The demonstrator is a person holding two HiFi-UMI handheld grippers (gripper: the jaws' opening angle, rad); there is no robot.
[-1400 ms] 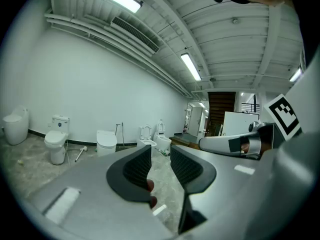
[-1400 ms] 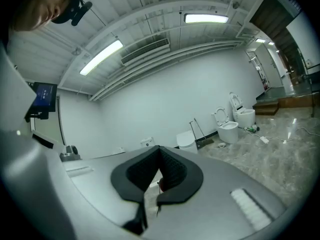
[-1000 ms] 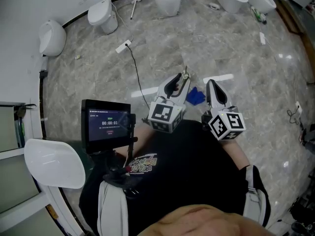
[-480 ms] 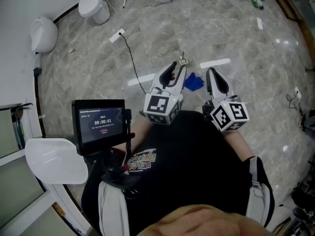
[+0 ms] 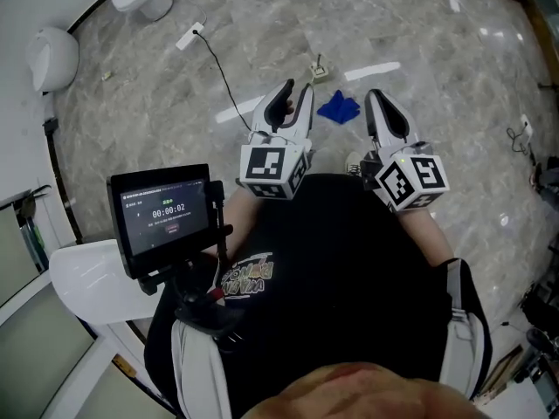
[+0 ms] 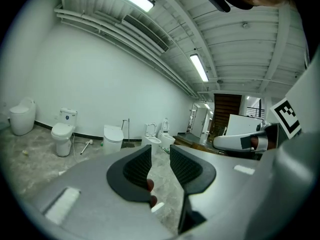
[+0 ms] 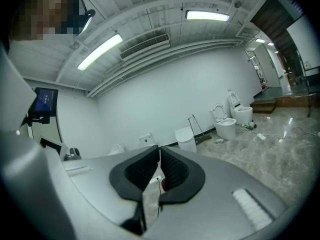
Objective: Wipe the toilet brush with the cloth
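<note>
Blue cloth (image 5: 338,107) lies crumpled on the grey marbled floor (image 5: 437,33), out in front of the person, with nothing touching it. Just beyond it and a little to its left stands what may be the brush (image 5: 316,68), a small pale thing with a thin upright stem, too small to be sure of.

In the head view the cloth shows between the two tools, which are both raised in front of the black shirt (image 5: 349,269) and are clear of cloth and brush alike. The left hand-held gripper (image 5: 293,103) has its jaws narrowly apart. Its own view (image 6: 160,151) shows only floor through the gap and nothing held. The right hand-held gripper (image 5: 384,112) has its jaws drawn together, with the tips all but meeting, and its own view (image 7: 160,149) shows nothing gripped.

Both gripper views look level across the room towards toilets (image 6: 62,134) standing along a white wall (image 6: 100,84), under ceiling strip lights. The right tool also shows at the right edge of the left gripper view.

A black cable (image 5: 223,81) runs over the floor to a white power strip (image 5: 189,37). A small screen (image 5: 166,221) on a stand sits at the person's left, showing a timer
</note>
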